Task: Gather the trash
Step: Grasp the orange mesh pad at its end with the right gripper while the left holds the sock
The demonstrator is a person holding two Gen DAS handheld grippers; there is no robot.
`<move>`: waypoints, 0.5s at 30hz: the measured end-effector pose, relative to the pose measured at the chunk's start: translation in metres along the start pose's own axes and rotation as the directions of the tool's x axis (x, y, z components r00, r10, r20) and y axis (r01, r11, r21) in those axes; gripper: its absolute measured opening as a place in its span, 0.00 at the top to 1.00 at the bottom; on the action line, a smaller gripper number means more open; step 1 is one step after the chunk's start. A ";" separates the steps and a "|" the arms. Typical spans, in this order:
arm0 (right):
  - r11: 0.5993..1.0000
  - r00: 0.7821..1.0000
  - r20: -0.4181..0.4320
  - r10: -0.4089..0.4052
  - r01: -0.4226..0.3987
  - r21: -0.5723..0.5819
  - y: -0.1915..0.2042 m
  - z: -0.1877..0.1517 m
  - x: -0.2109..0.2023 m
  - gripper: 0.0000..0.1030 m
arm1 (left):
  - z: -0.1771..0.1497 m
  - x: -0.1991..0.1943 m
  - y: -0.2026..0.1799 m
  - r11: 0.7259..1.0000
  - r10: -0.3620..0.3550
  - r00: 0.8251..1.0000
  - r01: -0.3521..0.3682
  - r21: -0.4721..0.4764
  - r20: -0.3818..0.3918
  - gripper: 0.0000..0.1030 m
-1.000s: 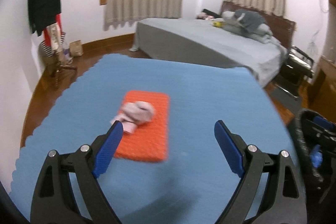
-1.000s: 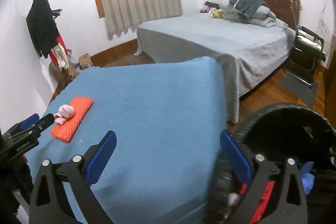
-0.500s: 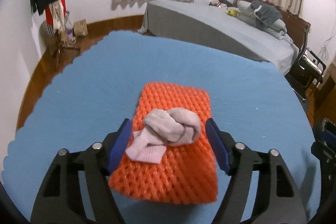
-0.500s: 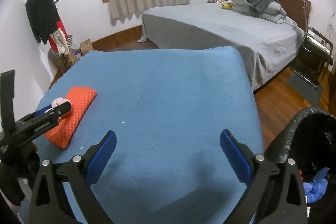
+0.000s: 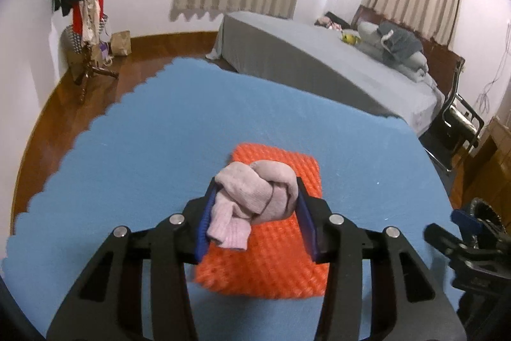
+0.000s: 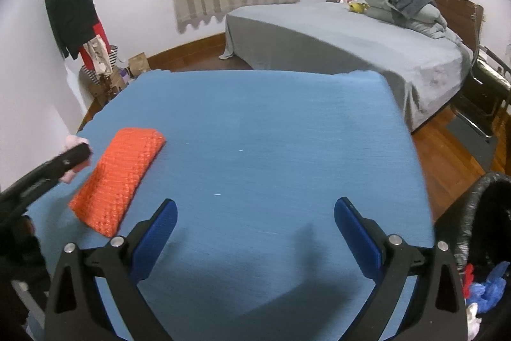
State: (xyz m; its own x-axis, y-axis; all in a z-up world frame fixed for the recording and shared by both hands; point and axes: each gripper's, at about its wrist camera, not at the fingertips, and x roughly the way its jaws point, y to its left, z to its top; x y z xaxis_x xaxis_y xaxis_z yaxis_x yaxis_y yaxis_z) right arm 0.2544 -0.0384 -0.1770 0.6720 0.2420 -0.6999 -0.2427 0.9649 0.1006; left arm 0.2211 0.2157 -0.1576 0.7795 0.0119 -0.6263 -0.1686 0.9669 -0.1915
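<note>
My left gripper [image 5: 255,206] clamps a knotted, soft pink sock [image 5: 255,197] above the ridged orange foam net [image 5: 265,258]. My right gripper [image 6: 255,232] hangs spread, with the black-lined bin [image 6: 479,213] to its right.

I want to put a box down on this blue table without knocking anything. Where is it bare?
The blue table is bare from the orange foam net across to its right edge by the bin, and back to the far edge facing the bed. The crowded spot is its left side: net, left gripper and pink sock.
</note>
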 end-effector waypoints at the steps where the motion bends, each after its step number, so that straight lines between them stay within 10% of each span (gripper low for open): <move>1: 1.000 1.000 -0.002 0.006 -0.006 0.000 0.003 0.001 0.002 0.06 | 0.000 -0.006 0.004 1.000 0.016 1.000 -0.016 0.005 0.006 0.57; 15: 0.994 0.995 -0.045 0.085 -0.088 -0.071 0.079 0.004 0.032 0.06 | -0.021 -0.029 0.066 0.988 0.154 0.988 -0.155 -0.021 -0.027 0.57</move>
State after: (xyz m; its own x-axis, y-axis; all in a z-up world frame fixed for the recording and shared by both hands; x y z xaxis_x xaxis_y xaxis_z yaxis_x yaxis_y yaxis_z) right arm 0.2594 0.0457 -0.1889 0.6169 0.3179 -0.7200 -0.3497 0.9302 0.1112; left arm 0.1746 0.2737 -0.1678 0.7277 0.1537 -0.6685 -0.2996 0.9479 -0.1081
